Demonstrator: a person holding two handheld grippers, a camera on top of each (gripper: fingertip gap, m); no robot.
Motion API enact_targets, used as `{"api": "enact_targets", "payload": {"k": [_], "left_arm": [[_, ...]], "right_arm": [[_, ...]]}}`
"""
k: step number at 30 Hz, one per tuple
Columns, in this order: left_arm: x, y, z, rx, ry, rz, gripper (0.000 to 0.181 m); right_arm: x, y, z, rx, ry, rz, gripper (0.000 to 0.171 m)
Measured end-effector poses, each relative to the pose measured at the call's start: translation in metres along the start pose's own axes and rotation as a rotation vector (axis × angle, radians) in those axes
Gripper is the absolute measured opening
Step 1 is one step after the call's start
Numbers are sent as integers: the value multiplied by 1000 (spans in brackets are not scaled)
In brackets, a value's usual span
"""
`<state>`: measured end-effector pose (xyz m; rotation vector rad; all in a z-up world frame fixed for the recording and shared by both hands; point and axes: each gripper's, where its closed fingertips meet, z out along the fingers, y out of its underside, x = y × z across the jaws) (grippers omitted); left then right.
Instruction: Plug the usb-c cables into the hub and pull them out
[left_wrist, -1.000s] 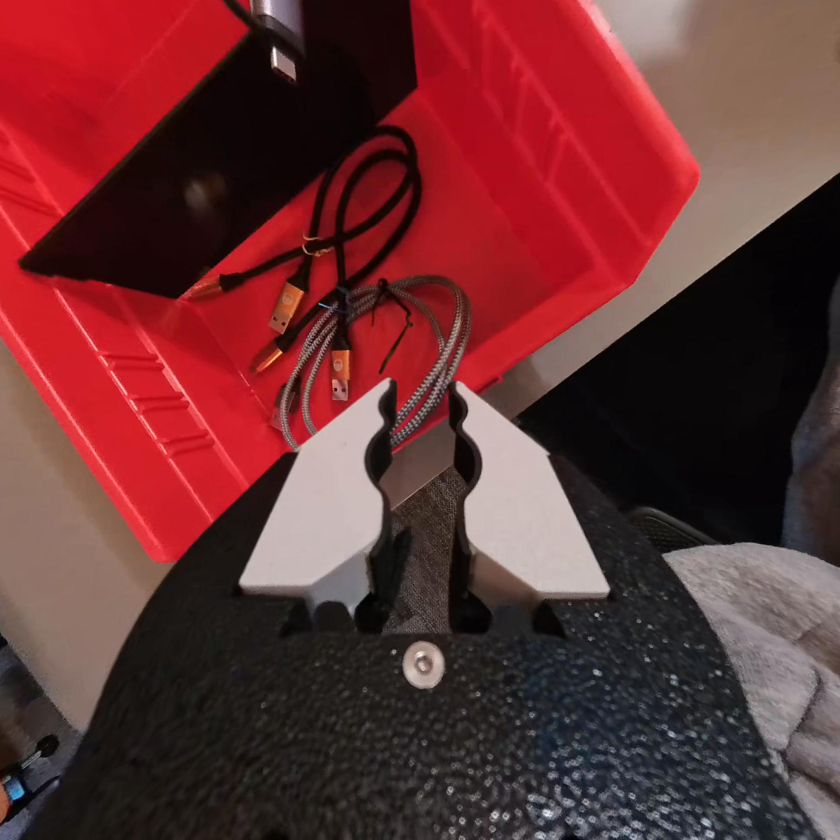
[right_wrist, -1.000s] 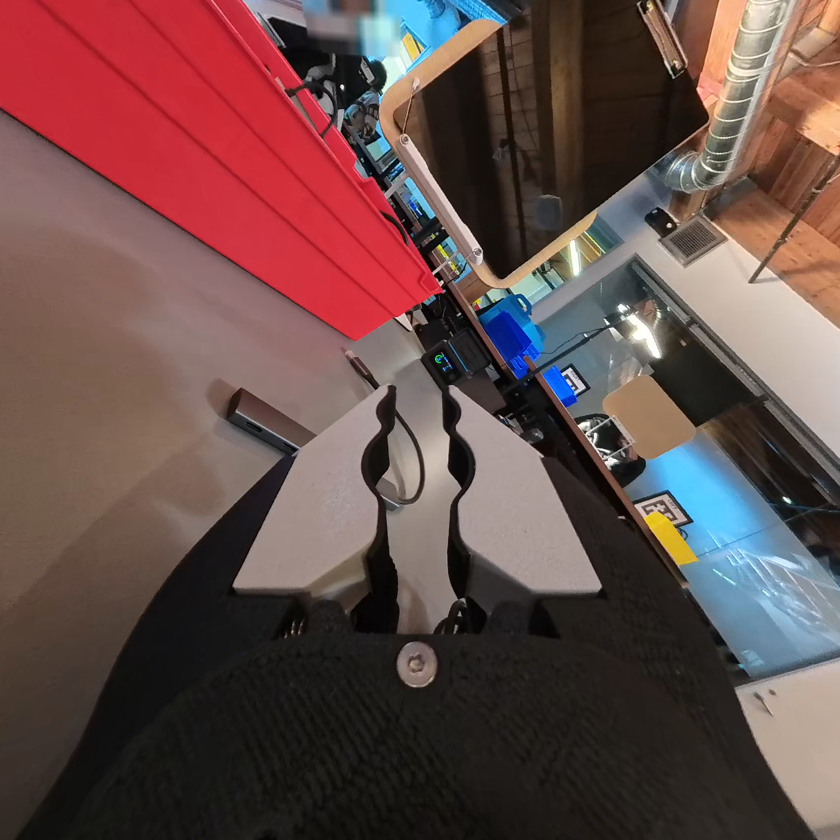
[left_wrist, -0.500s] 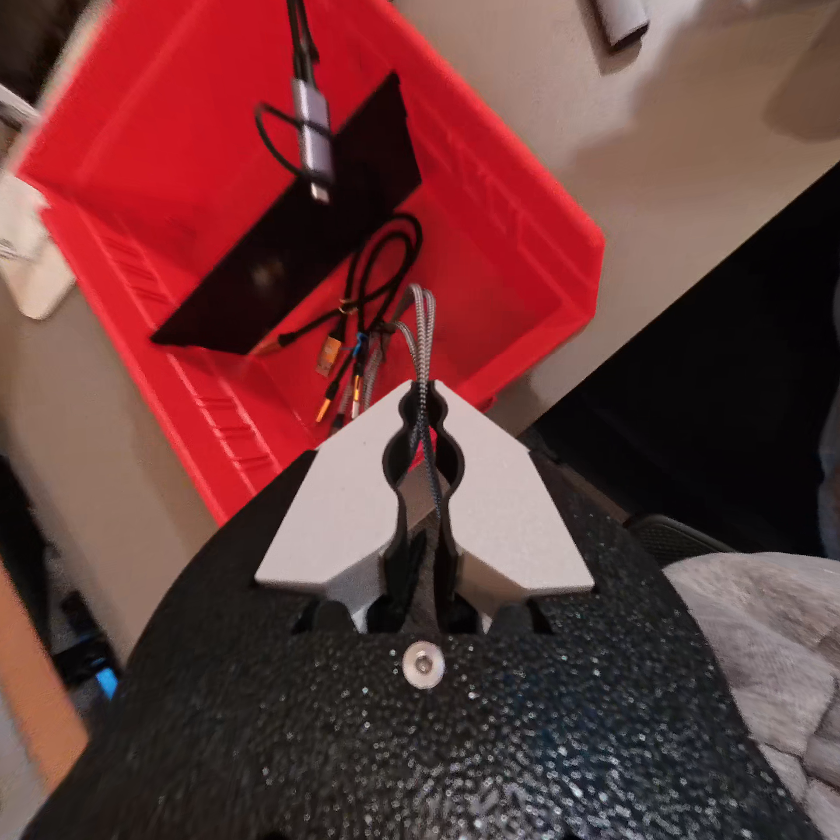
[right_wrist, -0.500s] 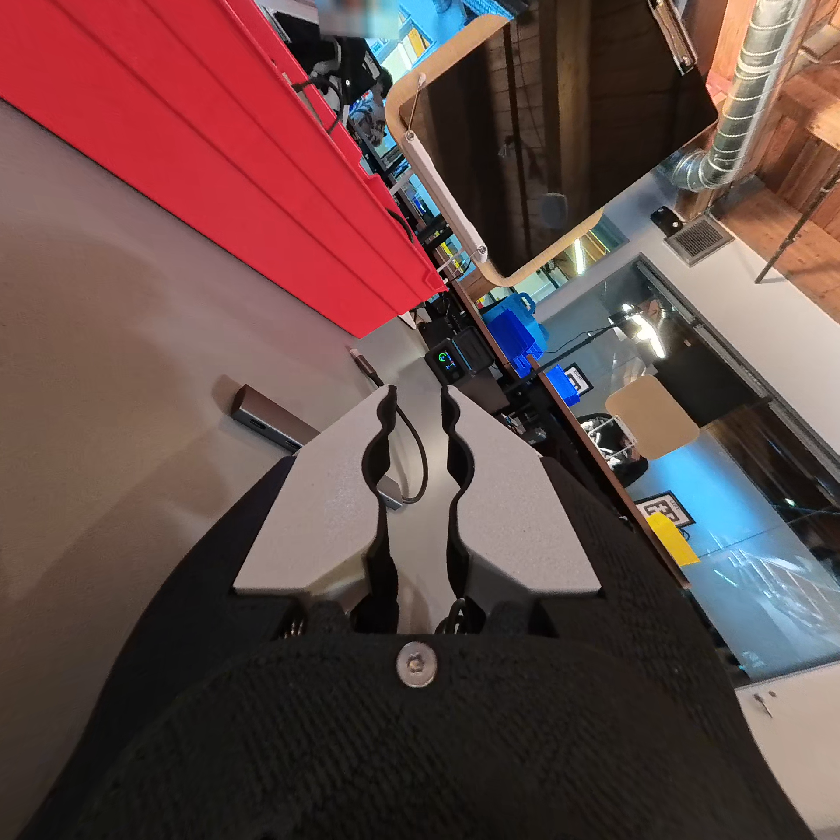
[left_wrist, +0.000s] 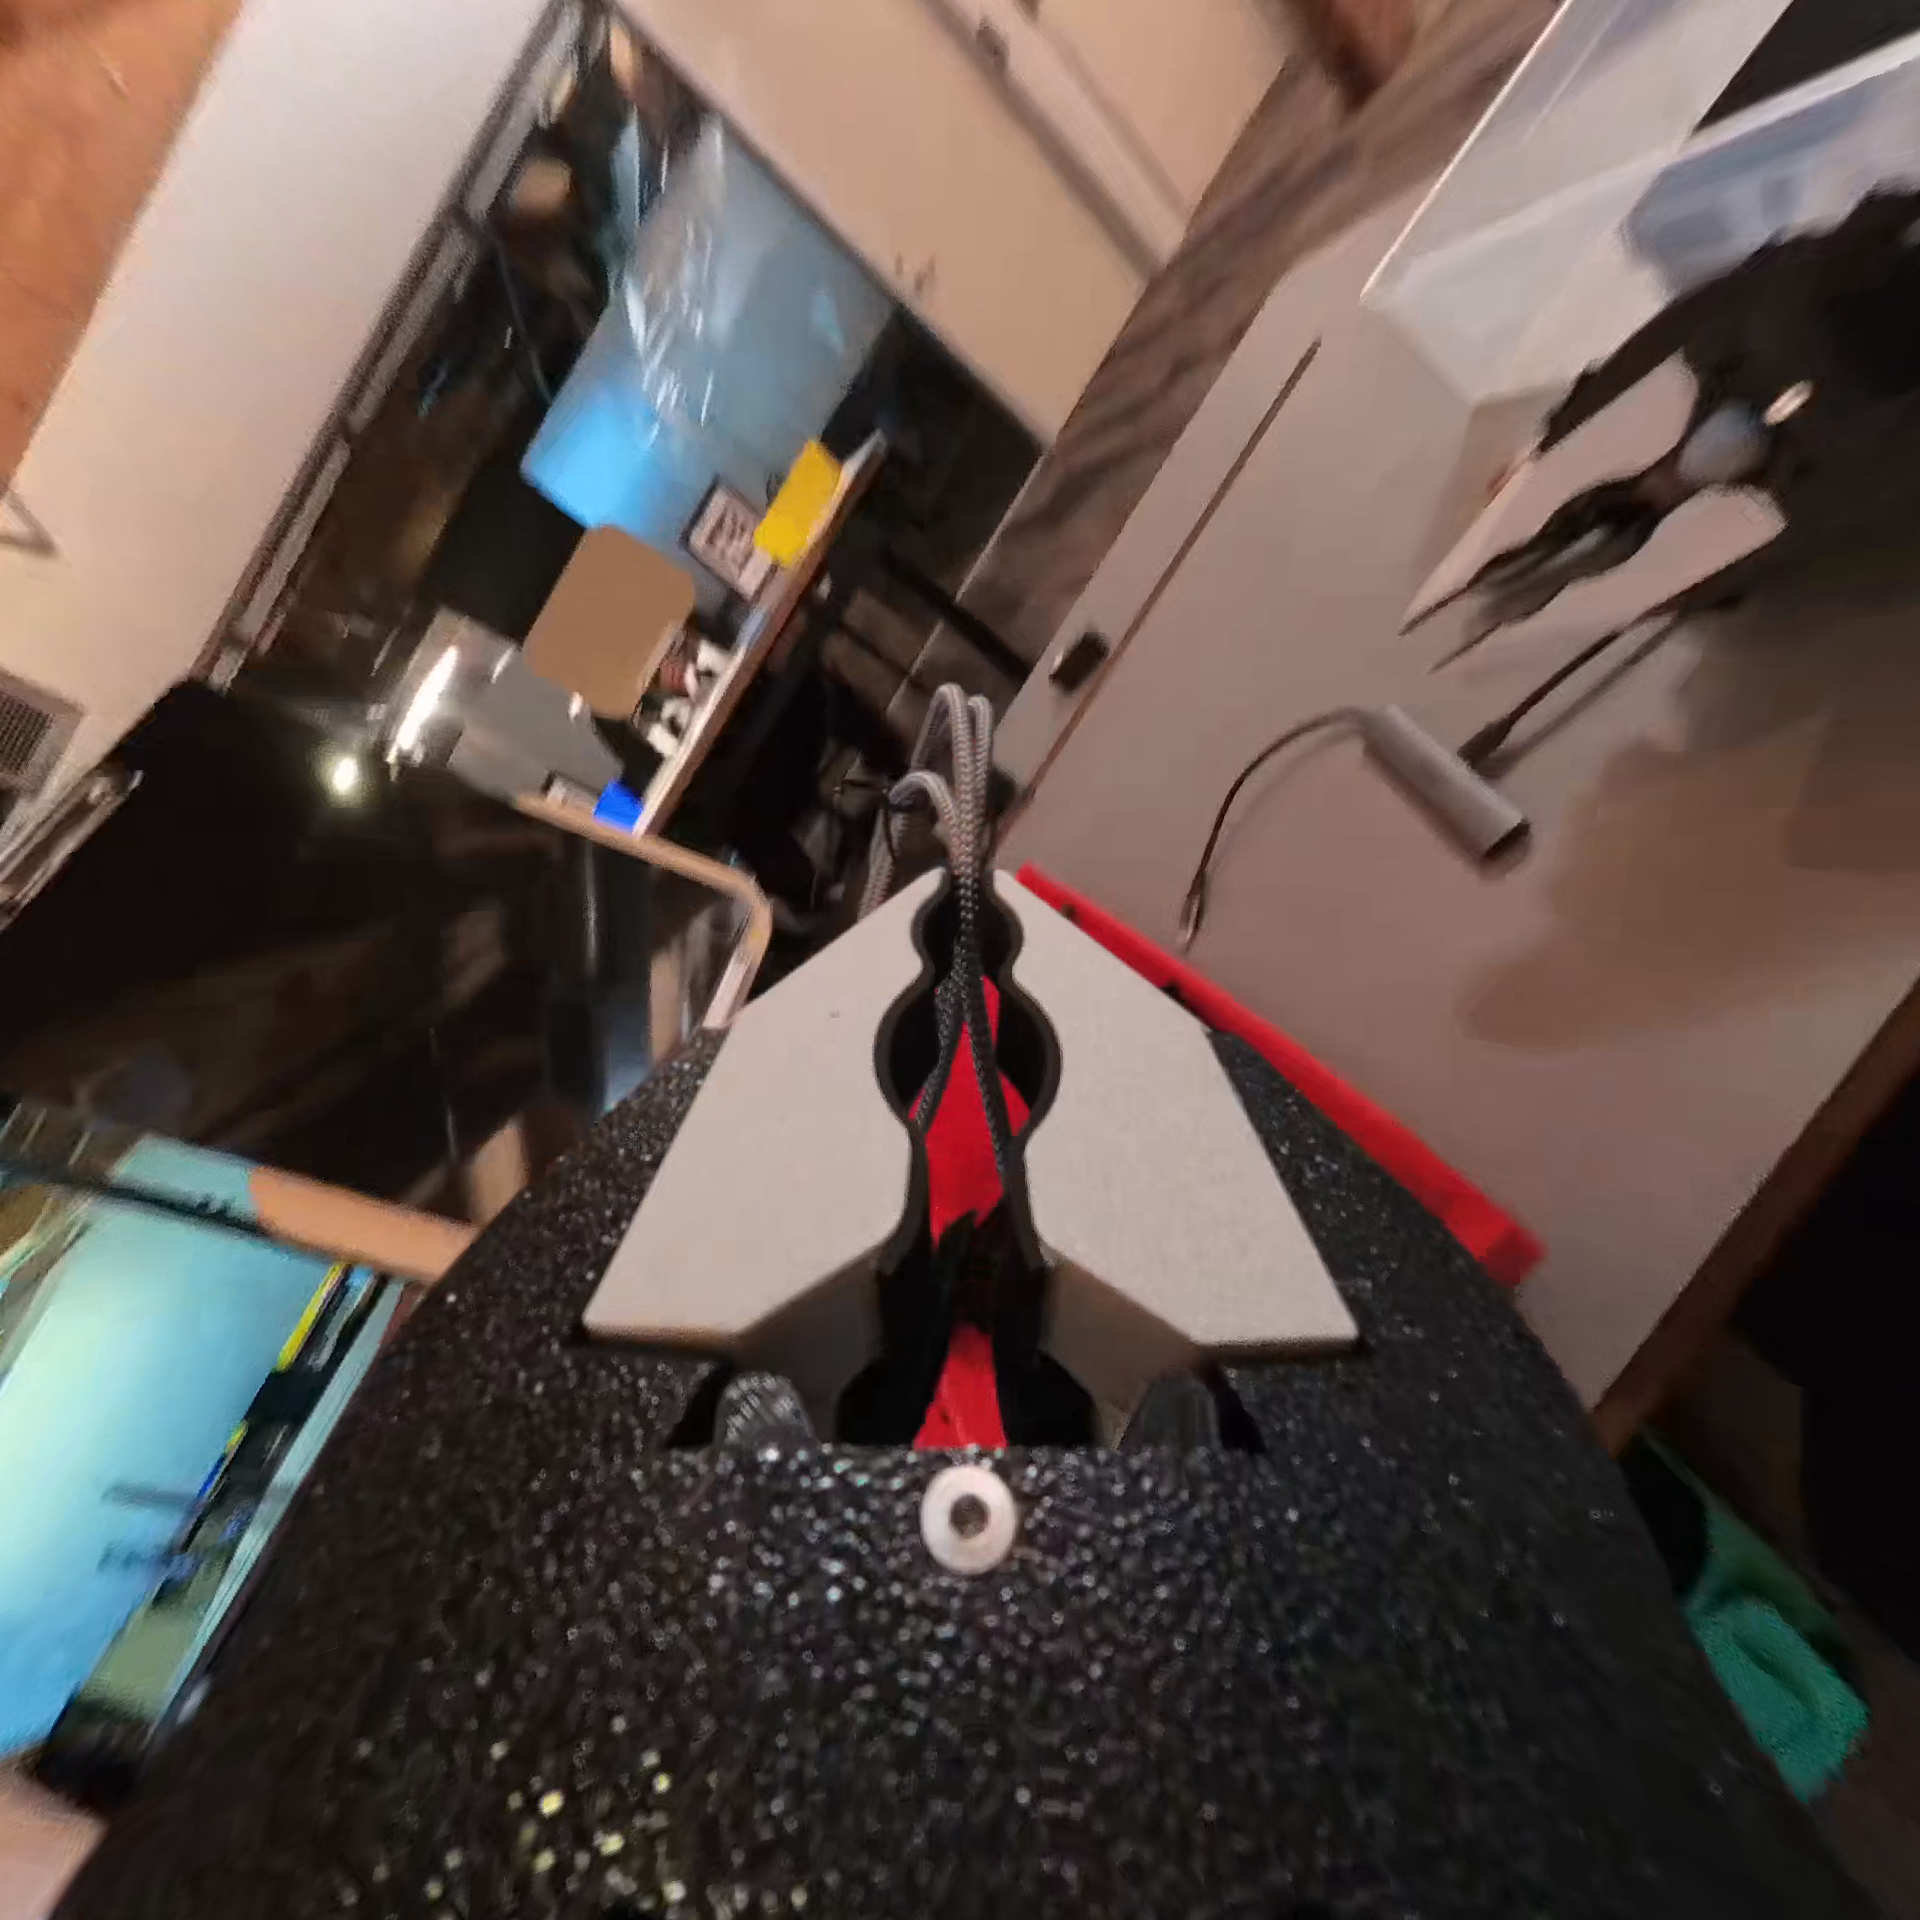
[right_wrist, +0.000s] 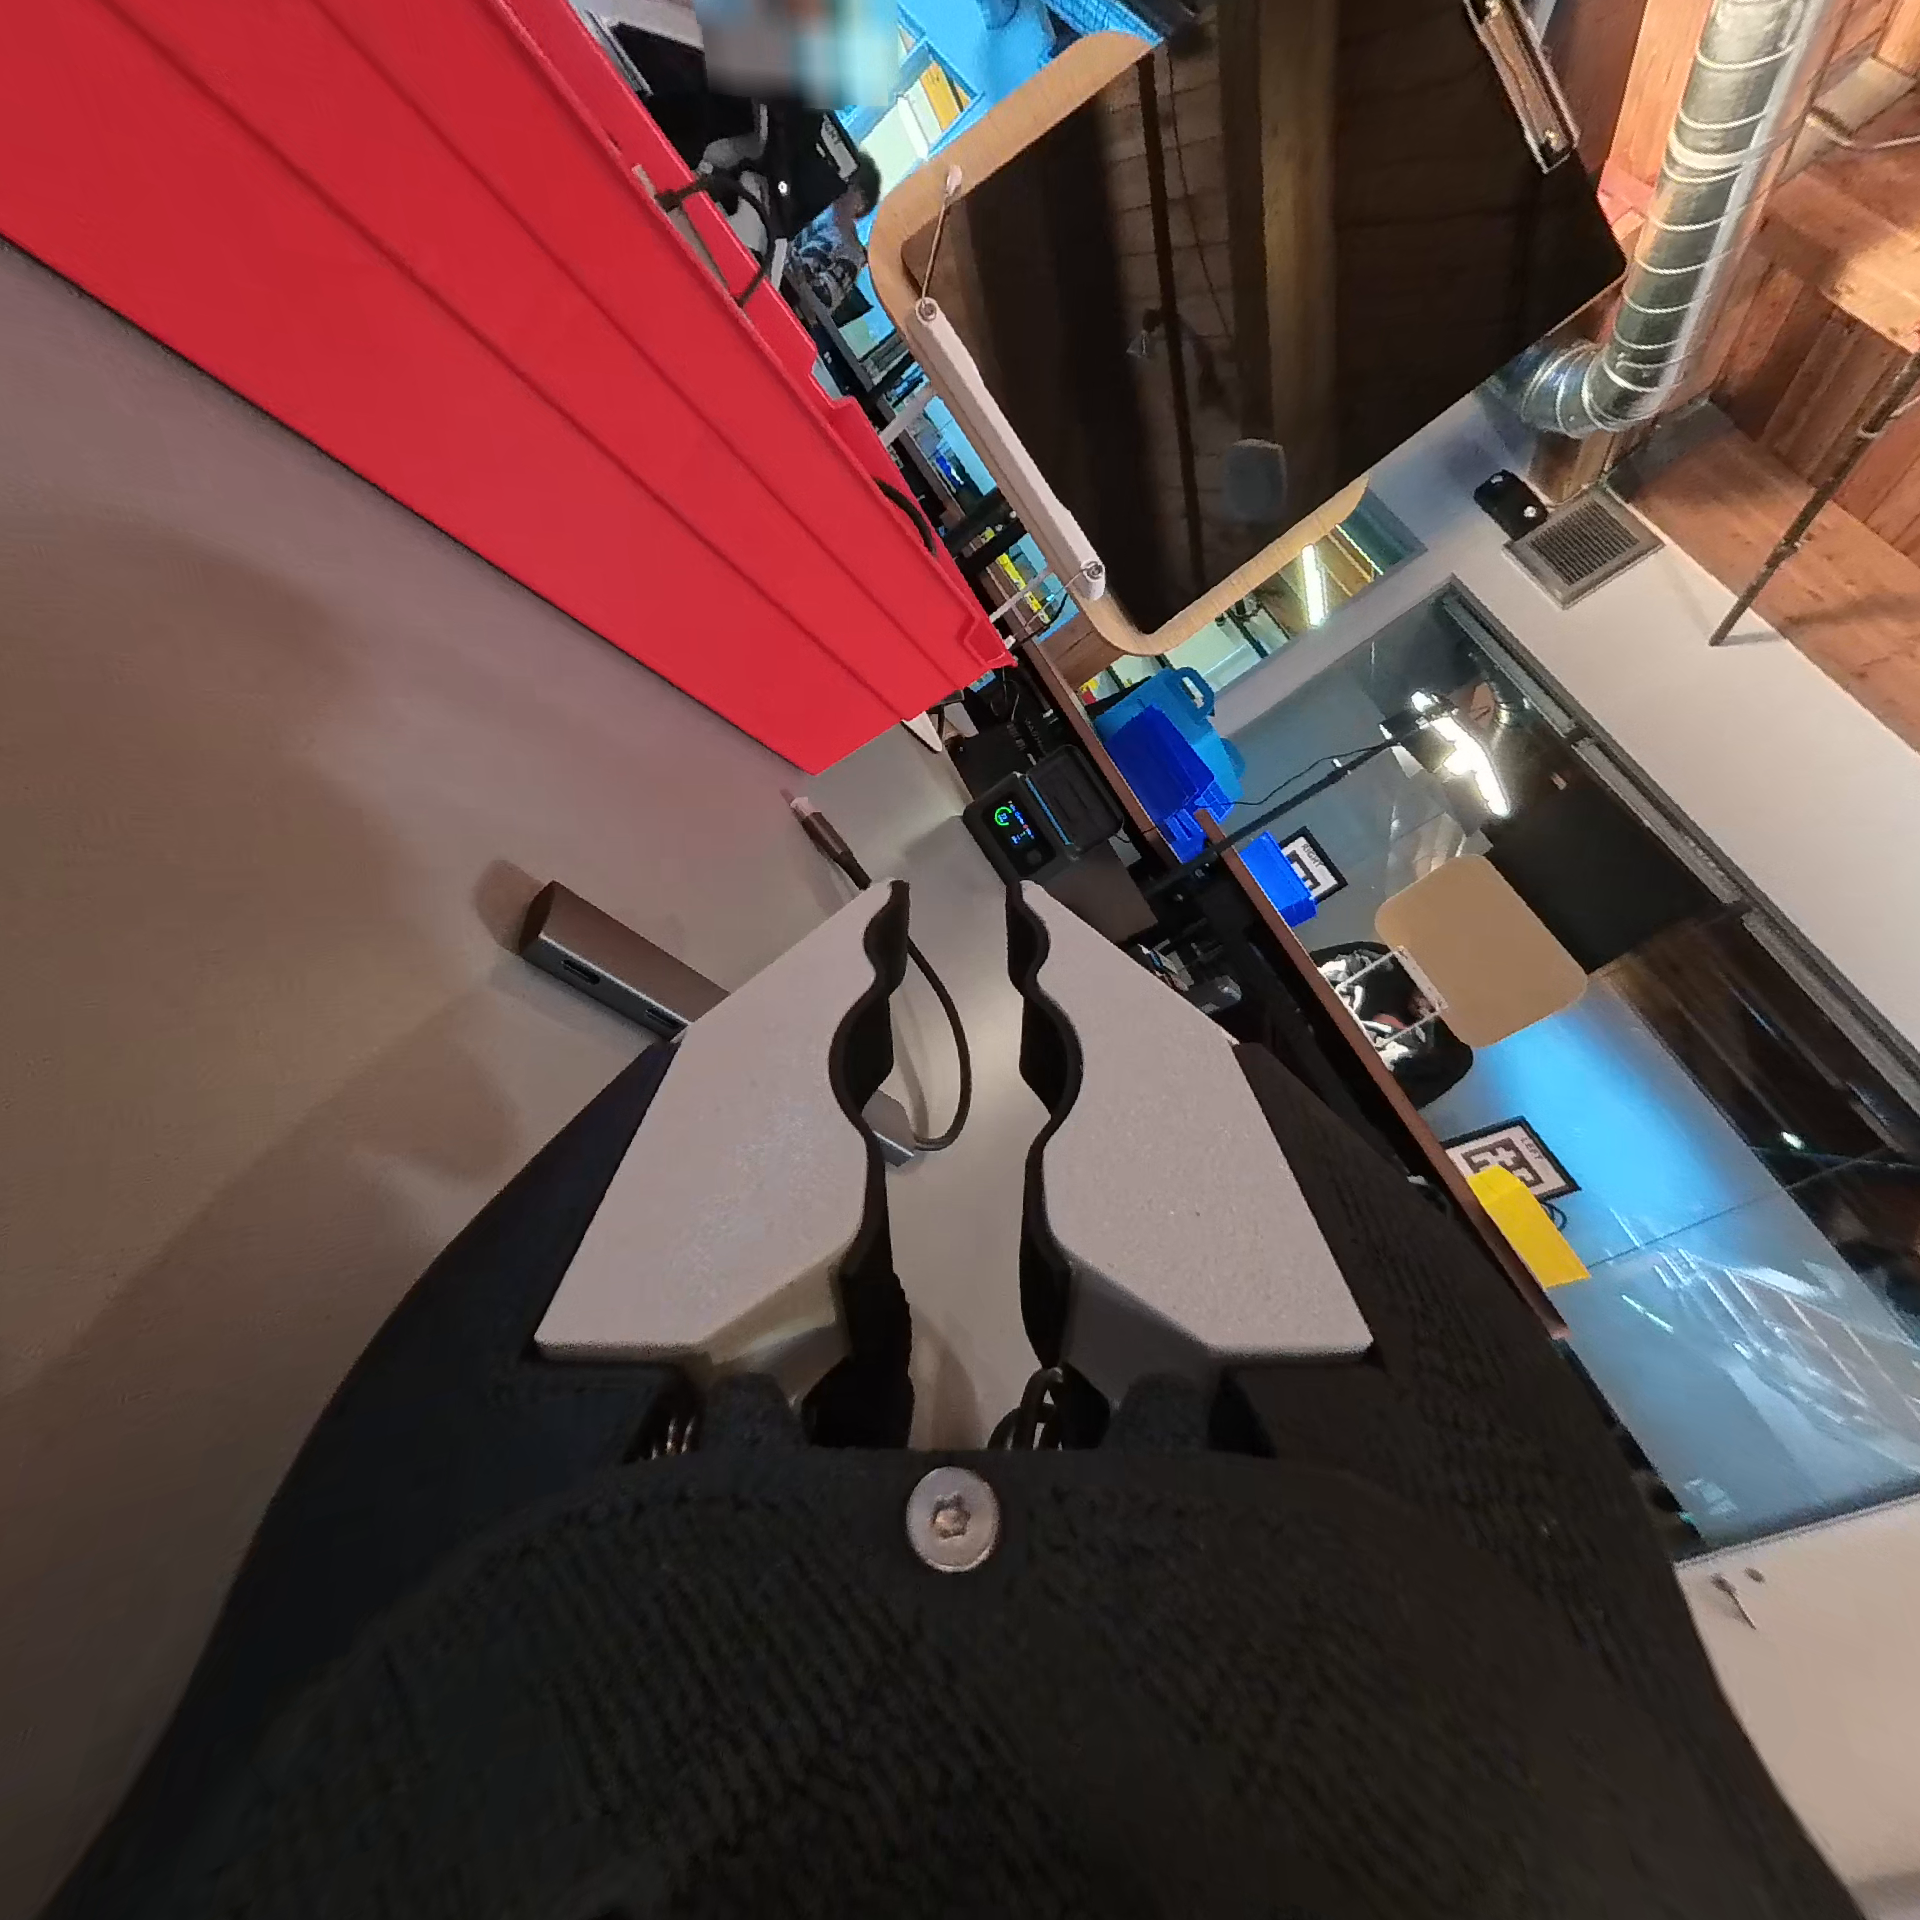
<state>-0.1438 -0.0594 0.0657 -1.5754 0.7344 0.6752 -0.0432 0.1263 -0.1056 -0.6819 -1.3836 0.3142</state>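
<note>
**Braided cable lifted out of the bin**

My left tongs (left_wrist: 968, 883) were clenched on the braided cable (left_wrist: 961, 790), its grey loops poking out past the tips and the strands running back between the two fingers. I held it up in the air over the red bin (left_wrist: 1288, 1049), whose rim showed just behind and below my fingers. The hub (left_wrist: 1444, 779) lay further off on the table (left_wrist: 1351, 582), its thin black lead curling away from one end, well apart from the cable I held. My right tongs (left_wrist: 1621, 520) showed as a blur beyond it.

My right tongs (right_wrist: 956, 904) were released, the fingers apart with nothing between them, hovering low over the table (right_wrist: 260, 831). The hub (right_wrist: 613, 956) sat just ahead of the left finger, its lead (right_wrist: 951, 1049) looping through the gap in view. The bin (right_wrist: 468, 343) stood behind it.

The table was a plain pale grey. Around it the room was a workshop: a metal duct (right_wrist: 1662, 249) overhead, timber walls, glass partitions, blue boxes (right_wrist: 1174, 748) on a bench.

A second earlier my left tongs were loose above the bin with the cable lying inside; half a second earlier they had closed on it there. Now they had swung up and away, the view blurred. My right tongs had barely moved.
</note>
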Motion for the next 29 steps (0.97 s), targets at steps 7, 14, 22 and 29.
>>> {"api": "enact_targets", "payload": {"k": [7, 14, 22, 29], "left_arm": [[45, -41, 51, 162, 130, 10, 3], [123, -49, 89, 180, 377, 112, 3], [137, -71, 99, 297, 364, 36, 12], [130, -47, 105, 182, 408, -93, 60]], "right_arm": [[46, -51, -23, 191, 74, 238, 28], [43, -130, -58, 280, -100, -119, 42], [33, -112, -60, 64, -256, -270, 2], [72, -103, -68, 62, -216, -74, 1]]}}
